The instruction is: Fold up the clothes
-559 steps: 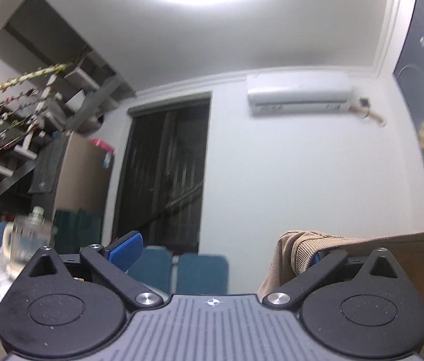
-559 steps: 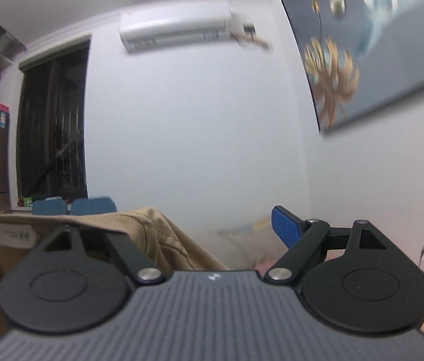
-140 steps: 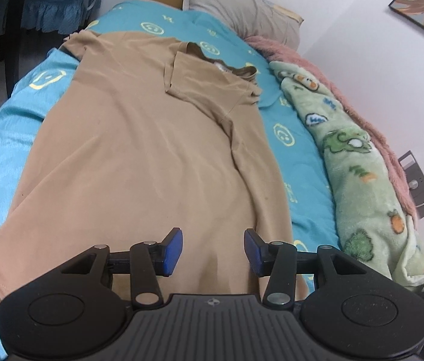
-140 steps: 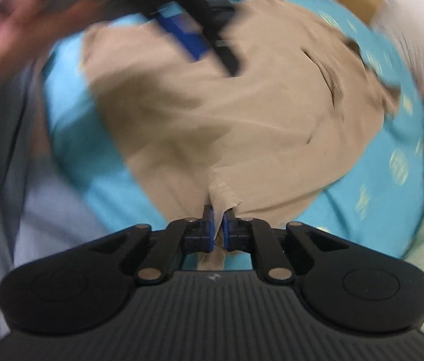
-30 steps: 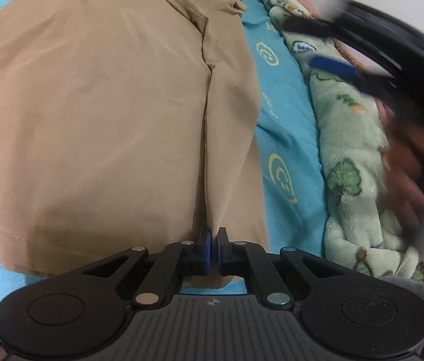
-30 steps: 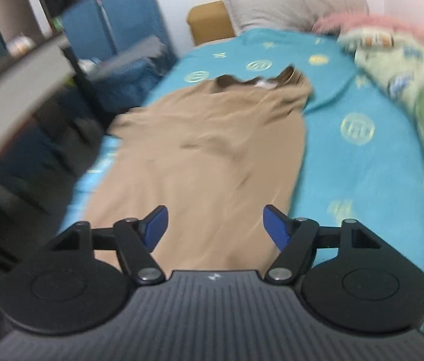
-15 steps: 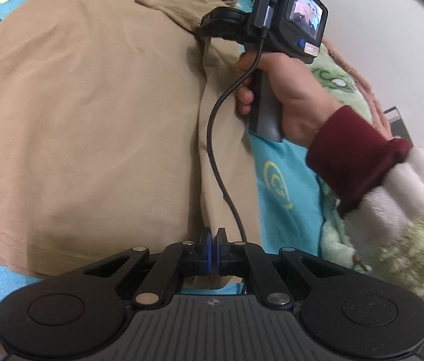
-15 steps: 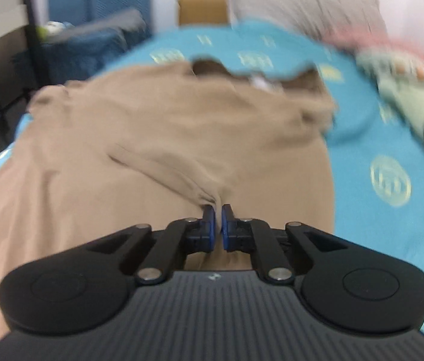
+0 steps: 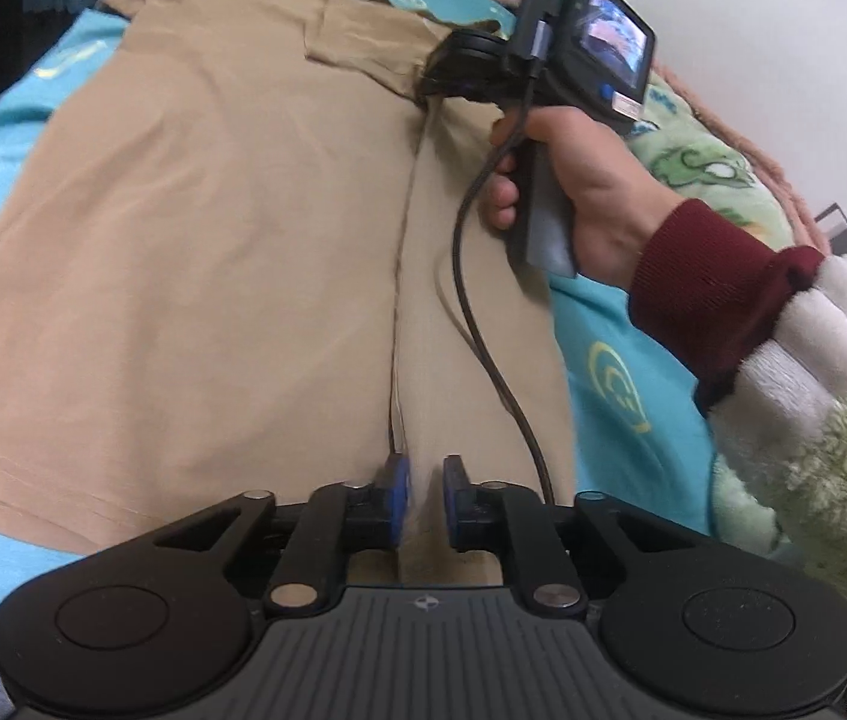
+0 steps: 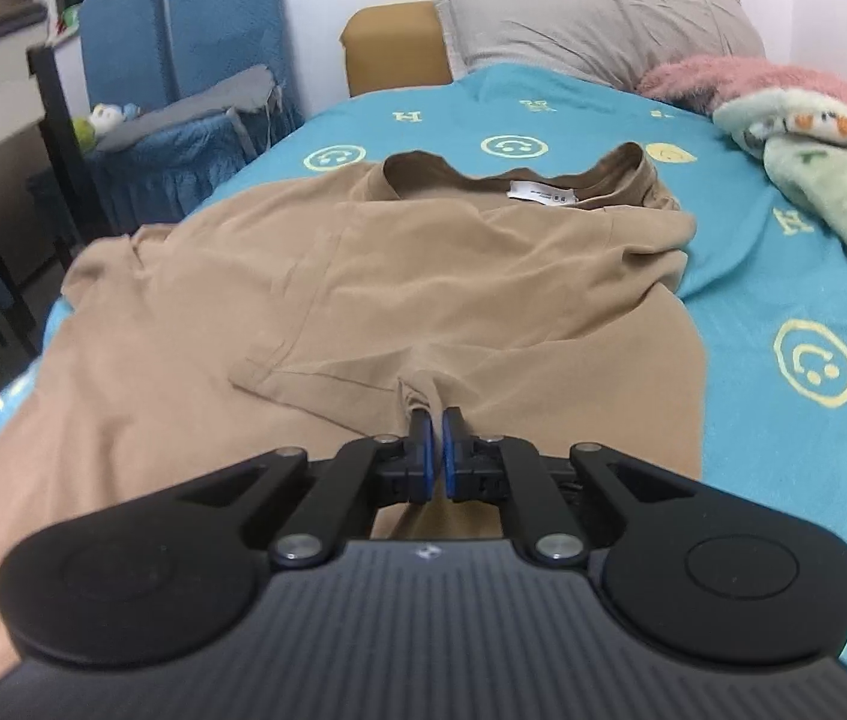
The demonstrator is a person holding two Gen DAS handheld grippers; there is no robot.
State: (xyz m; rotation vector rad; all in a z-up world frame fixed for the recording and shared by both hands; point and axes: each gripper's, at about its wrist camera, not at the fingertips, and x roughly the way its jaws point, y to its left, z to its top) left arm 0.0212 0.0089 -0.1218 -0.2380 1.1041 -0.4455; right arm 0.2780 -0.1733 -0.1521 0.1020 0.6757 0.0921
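A tan t-shirt (image 9: 213, 228) lies spread on the bed (image 10: 783, 276), which has a teal smiley-print sheet, its right side folded inward along a lengthwise crease. The left hand-held gripper (image 9: 421, 501) sits at the hem, its blue pads slightly parted over the fold. The right hand-held gripper (image 10: 435, 459) is clenched on a pinch of the folded sleeve. A gray pillow (image 10: 591, 18) lies at the head of the bed.

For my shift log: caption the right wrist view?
Right gripper pinching the tan T-shirt on the turquoise bedsheet.
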